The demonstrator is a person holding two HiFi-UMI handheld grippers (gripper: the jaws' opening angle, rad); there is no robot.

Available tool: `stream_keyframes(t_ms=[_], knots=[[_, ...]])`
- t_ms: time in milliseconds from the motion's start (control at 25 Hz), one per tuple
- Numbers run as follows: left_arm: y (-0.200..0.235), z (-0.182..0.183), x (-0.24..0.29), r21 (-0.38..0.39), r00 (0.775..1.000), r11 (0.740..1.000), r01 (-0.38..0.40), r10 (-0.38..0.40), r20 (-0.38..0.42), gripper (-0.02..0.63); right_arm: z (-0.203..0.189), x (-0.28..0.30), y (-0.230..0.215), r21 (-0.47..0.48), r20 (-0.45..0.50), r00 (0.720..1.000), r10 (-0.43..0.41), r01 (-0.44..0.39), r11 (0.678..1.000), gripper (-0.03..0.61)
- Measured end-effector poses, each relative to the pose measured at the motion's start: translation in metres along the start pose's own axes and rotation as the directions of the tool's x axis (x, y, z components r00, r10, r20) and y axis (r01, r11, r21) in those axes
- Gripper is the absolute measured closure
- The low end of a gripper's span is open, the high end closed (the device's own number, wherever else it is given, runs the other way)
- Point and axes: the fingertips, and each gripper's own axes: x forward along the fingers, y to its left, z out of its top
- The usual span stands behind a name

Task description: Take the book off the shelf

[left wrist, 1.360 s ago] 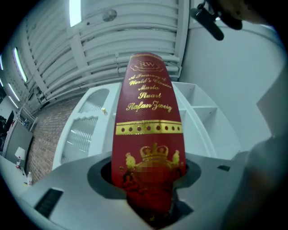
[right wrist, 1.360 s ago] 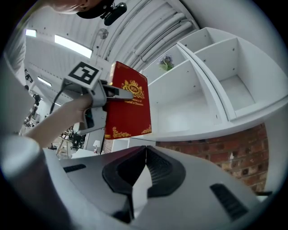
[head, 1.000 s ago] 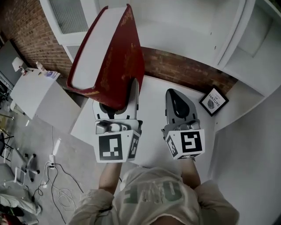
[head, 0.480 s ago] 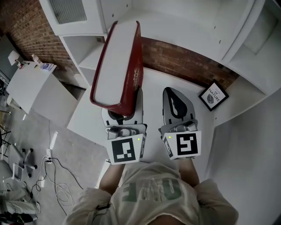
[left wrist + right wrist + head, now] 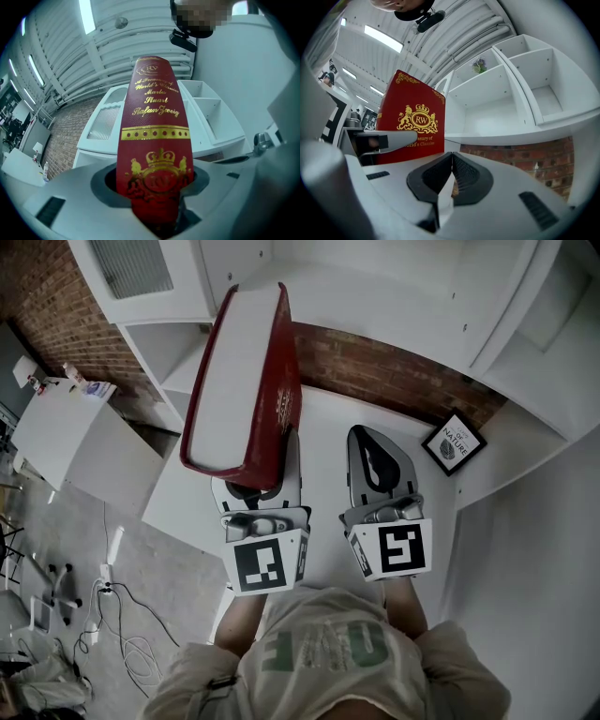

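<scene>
A thick red book (image 5: pixel 244 381) with gold print stands up out of my left gripper (image 5: pixel 255 486), which is shut on its lower end. The book is clear of the white shelf unit (image 5: pixel 375 296), its white page edge facing up in the head view. In the left gripper view the gold-lettered spine (image 5: pixel 157 140) rises between the jaws of the left gripper (image 5: pixel 157 206). My right gripper (image 5: pixel 375 442) hovers just right of it, shut and holding nothing. The right gripper view shows the shut right gripper (image 5: pixel 451 161) and the book's red cover (image 5: pixel 410 122) to the left.
A small framed picture (image 5: pixel 454 447) leans at the back right of the white counter (image 5: pixel 323 427). Behind it runs a brick wall (image 5: pixel 394 371). A white table (image 5: pixel 66 432) stands at the left, with cables (image 5: pixel 127 634) on the floor.
My left gripper has come down a little with the book, which now stands straighter and closer to the right gripper. The right gripper has stayed put.
</scene>
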Motion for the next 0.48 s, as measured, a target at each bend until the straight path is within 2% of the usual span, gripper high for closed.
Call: stream_keyframes(t_ms=[480], knots=[[0.0000,-0.0069,0.0027,-0.013,1.000,1.000,-0.009,0.008,-0.025,0.373,-0.0044,-0.0016,-0.0071,-0.011,-0.016,1.000,-0.018,0.017,1.000,0.565]])
